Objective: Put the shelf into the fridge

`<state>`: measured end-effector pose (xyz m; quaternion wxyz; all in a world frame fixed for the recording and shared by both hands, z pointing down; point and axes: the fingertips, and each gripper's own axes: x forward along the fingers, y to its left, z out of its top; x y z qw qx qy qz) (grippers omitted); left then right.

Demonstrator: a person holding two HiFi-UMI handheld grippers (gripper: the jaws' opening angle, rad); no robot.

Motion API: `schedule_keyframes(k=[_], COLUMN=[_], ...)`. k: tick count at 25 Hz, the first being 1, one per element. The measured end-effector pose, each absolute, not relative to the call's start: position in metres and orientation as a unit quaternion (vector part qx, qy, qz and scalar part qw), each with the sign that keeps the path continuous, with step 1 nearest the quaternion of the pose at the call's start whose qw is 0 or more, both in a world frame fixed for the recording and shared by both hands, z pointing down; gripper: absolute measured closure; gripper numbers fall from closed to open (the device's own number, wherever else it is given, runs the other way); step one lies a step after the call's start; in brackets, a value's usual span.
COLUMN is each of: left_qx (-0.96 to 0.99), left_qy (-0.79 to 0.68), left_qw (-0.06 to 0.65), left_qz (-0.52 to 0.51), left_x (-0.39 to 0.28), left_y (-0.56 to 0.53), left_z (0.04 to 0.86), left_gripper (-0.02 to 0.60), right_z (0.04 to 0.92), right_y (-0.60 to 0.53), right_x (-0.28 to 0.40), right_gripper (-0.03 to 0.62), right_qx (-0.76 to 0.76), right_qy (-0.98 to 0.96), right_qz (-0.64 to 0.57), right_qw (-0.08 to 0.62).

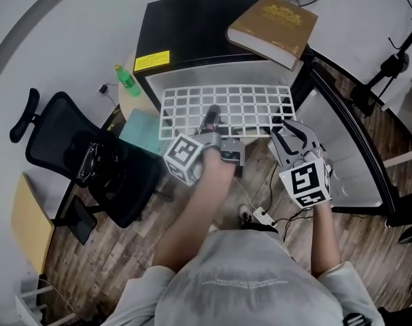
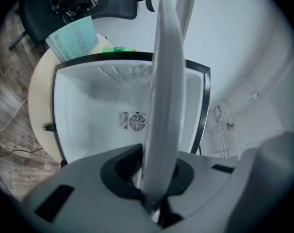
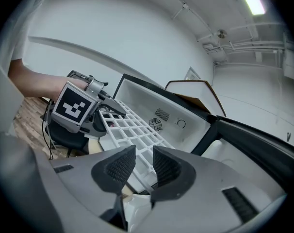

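My left gripper [image 1: 211,117] pinches the shelf [image 1: 247,104] near its front edge; my right gripper [image 1: 291,133] sits spread at the front-right corner, pads not biting. The grid looks light, stiff and slick, so I'd grip the rim bars. It lies flat, far edge at the open fridge [image 1: 185,29].

no legible text; yellow label [image 1: 151,61] on fridge [image 1: 192,26], book cover [image 1: 277,19] blurred
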<state>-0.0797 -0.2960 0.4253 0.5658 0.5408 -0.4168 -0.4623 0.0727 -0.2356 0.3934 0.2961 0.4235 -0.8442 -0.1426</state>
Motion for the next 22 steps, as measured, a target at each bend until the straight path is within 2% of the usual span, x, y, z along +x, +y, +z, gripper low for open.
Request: schedule_keyframes(k=[13, 22], left_qx=[0.521, 0.518], left_qy=[-0.411, -0.418], left_qw=[0.577, 0.571], left_qz=[-0.476, -0.481], left_x=[-0.080, -0.082], left_y=[-0.300, -0.299], left_z=[0.429, 0.424], left_gripper=[0.546, 0.546], right_z=[0.398, 0.386], right_y=[-0.255, -0.244], right_x=[0.070, 0.066], right_gripper=[0.484, 0.484], right_qx=[0.431, 0.417], right_qy=[-0.825, -0.837], right_qz=[-0.177, -0.190], right_qw=[0.320, 0.299])
